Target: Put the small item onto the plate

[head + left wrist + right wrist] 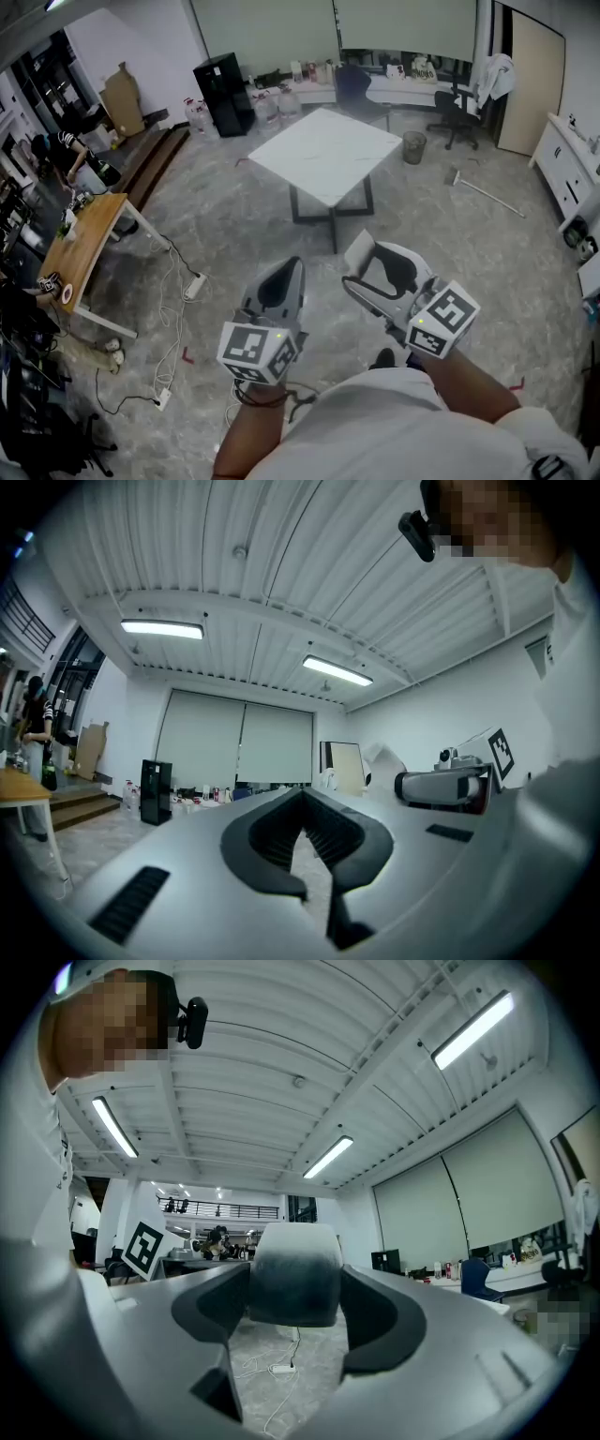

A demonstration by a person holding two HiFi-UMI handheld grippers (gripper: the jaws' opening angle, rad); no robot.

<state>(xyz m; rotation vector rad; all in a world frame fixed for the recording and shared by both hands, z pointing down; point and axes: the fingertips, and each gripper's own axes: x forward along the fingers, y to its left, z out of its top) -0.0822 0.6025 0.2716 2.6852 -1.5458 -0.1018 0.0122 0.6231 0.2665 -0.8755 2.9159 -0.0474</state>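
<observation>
No plate and no small item show in any view. I hold both grippers close in front of my chest, above the floor. My left gripper (284, 274) points forward, and its ribbed pads (323, 832) meet in a narrow V with nothing between them. My right gripper (389, 267) is beside it with its jaws spread wide and empty. In the right gripper view only floor and cables show beyond the right gripper (295, 1288). Both gripper cameras look out level into the room.
A white square table (323, 150) stands ahead in the middle of the grey floor. A wooden desk (84, 244) is at the left, with a power strip (195, 286) and cables beside it. At the back are a black cabinet (220, 94), a bin (413, 145) and an office chair (459, 112).
</observation>
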